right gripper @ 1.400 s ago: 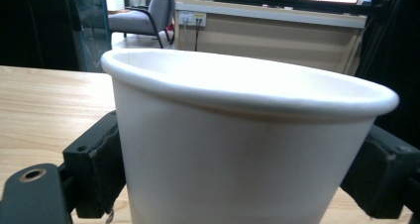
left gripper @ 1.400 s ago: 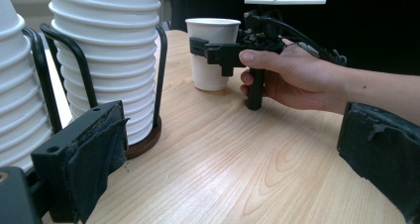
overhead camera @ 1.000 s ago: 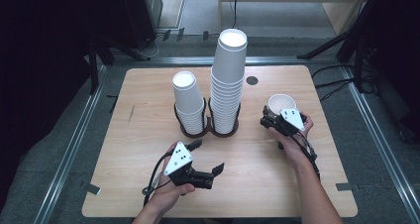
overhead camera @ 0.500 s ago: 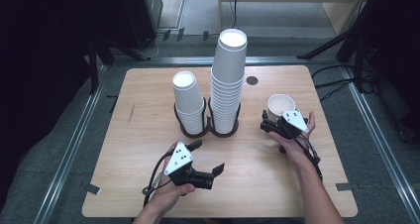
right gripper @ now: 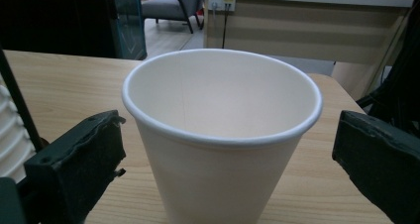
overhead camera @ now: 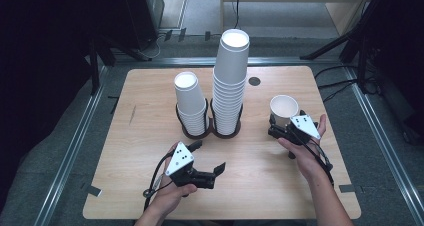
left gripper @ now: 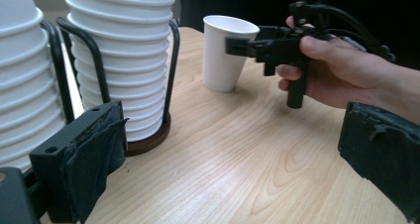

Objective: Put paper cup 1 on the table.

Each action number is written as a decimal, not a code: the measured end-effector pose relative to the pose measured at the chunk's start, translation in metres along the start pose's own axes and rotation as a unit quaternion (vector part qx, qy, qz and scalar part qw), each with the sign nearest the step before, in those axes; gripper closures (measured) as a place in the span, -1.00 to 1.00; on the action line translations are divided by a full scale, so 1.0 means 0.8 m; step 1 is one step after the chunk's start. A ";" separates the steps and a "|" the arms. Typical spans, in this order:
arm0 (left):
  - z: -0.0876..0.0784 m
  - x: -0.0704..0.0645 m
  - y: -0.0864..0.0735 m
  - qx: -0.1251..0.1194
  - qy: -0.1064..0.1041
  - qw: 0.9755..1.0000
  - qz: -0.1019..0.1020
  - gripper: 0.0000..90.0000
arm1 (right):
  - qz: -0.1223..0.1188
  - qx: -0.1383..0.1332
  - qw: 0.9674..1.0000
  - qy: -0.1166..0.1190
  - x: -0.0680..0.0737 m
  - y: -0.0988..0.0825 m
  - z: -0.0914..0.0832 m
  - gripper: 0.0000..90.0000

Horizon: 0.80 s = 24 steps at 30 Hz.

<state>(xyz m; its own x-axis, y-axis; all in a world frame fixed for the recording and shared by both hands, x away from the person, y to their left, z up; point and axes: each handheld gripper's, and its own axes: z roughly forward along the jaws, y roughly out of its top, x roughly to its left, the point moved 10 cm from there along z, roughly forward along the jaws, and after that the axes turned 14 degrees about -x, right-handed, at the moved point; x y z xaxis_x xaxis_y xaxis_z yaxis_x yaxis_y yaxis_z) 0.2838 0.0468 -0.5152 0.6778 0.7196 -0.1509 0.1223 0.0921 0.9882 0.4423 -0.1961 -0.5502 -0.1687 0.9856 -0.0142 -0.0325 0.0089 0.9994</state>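
A single white paper cup point(overhead camera: 284, 110) stands upright on the wooden table point(overhead camera: 150, 186) at the right. My right gripper point(overhead camera: 284, 123) sits just behind it, open. Its jaws have just been opening; in the right gripper view the cup point(right gripper: 218, 135) stands between them with a gap on each side. Two stacks of white cups sit in a black wire holder point(overhead camera: 200, 133): a short stack point(overhead camera: 189, 98) and a tall stack point(overhead camera: 231, 81). My left gripper point(overhead camera: 207, 156) rests open near the front middle, holding nothing, and points toward the holder and the single cup point(left gripper: 225, 53).
A small dark round hole point(overhead camera: 254, 81) lies in the table behind the tall stack. Metal rails point(overhead camera: 70, 151) run along both sides of the table. Black stand legs point(overhead camera: 345, 41) rise at the back right. Bare wood stretches left of the holder.
The right gripper's jaws have spread off the cup and the hand has drawn back a little toward the near right. The cup stays on the table. The left gripper has kept still.
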 end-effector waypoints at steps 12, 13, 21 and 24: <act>0.008 0.013 0.017 -0.010 0.019 1.000 -0.003 -1.00 | 0.010 -0.020 0.999 0.026 -0.001 0.040 -0.024 -1.00; 0.010 0.014 0.020 -0.012 0.020 1.000 -0.003 -1.00 | 0.010 -0.022 0.999 0.029 0.000 0.045 -0.025 -1.00; 0.027 0.023 0.042 -0.030 0.037 0.999 0.005 -1.00 | 0.022 -0.040 0.998 0.046 0.010 0.087 -0.034 -1.00; 0.037 0.027 0.051 -0.034 0.045 0.998 0.012 -1.00 | 0.036 -0.047 0.997 0.056 0.018 0.106 -0.036 -1.00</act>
<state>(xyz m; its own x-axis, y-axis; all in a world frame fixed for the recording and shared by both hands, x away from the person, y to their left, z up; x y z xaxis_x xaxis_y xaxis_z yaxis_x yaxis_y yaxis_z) 0.3247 0.0455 -0.4787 0.6118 0.7806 -0.1279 0.0557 0.1187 0.9914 0.4091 -0.1861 -0.4663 -0.2835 0.9577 0.0485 -0.1074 -0.0820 0.9908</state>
